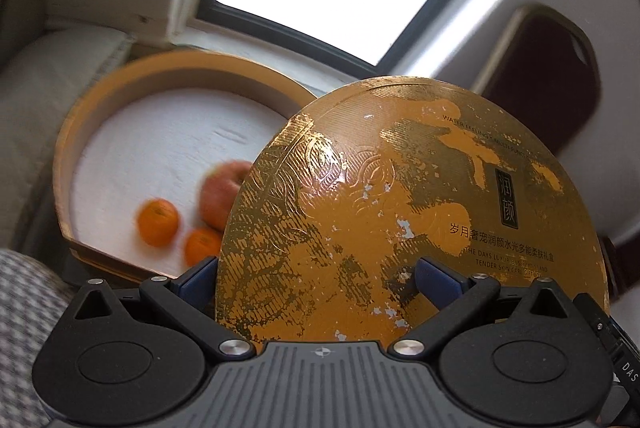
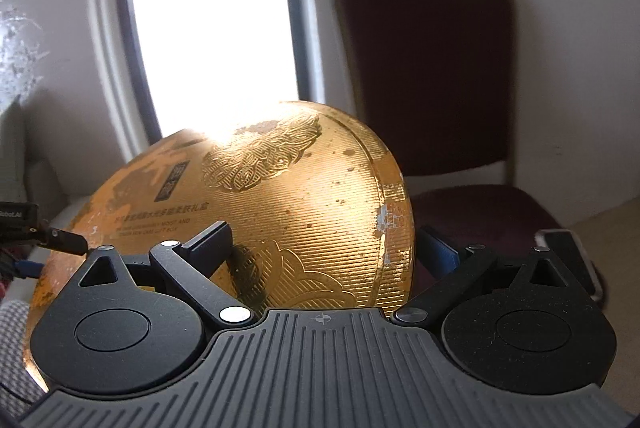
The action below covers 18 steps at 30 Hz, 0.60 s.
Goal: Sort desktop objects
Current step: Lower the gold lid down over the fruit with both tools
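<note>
From my left wrist, my left gripper point(image 1: 316, 276) has its two blue pads set on either side of the round gold lid point(image 1: 400, 212), one pad point(image 1: 198, 278) behind the lid's left edge and the other pad point(image 1: 438, 274) lying on its printed face, so these jaws are clamped on the lid. The lid stands tilted up right in front of my jaws, its worn gold face with the dark label and lines of print turned toward me. Beyond the lid and off to the left of my jaws sits the open round box point(image 1: 80, 132), gold-walled with a white floor. Inside it, near its close edge, lie two oranges, one orange point(image 1: 157, 222) further left and the other orange point(image 1: 202, 246) just beside the lid's rim, with an apple point(image 1: 218, 196) behind them, partly hidden by the lid. From my right wrist, my right gripper point(image 2: 324, 248) straddles the same lid point(image 2: 288, 204) at its right rim, the left pad point(image 2: 210, 242) on the embossed face and the right pad point(image 2: 438, 254) behind the rim, jaws closed on it. Out past my left pad I see part of the other gripper's body point(image 2: 24, 224) at the lid's far edge. Ahead and to the right stands a dark red chair point(image 2: 432, 76).
</note>
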Available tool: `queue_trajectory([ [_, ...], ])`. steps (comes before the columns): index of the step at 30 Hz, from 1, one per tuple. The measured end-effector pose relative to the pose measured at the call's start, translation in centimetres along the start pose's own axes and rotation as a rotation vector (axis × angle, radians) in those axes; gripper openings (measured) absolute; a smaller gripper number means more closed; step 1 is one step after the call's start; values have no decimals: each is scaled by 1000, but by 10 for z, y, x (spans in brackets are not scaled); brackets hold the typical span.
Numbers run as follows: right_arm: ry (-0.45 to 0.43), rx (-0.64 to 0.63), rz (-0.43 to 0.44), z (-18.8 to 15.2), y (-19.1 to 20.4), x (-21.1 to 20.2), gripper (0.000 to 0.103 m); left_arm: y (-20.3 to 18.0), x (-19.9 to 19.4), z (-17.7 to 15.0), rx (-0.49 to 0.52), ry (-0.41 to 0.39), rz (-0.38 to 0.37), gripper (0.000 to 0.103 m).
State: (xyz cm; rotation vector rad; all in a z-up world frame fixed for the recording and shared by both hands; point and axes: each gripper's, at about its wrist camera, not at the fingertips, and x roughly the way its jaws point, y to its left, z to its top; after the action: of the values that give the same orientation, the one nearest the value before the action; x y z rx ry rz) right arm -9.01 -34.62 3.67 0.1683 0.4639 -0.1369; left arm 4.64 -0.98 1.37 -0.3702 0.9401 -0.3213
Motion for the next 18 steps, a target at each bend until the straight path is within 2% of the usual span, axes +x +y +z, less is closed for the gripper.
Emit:
queue_trajectory([
  [11,30,3,199,24,73,99,98,67,-24,53,-44,-105,169,101],
  [18,47,32,256,33,102,149,98,91,-23,84,-17,-152,227,100],
])
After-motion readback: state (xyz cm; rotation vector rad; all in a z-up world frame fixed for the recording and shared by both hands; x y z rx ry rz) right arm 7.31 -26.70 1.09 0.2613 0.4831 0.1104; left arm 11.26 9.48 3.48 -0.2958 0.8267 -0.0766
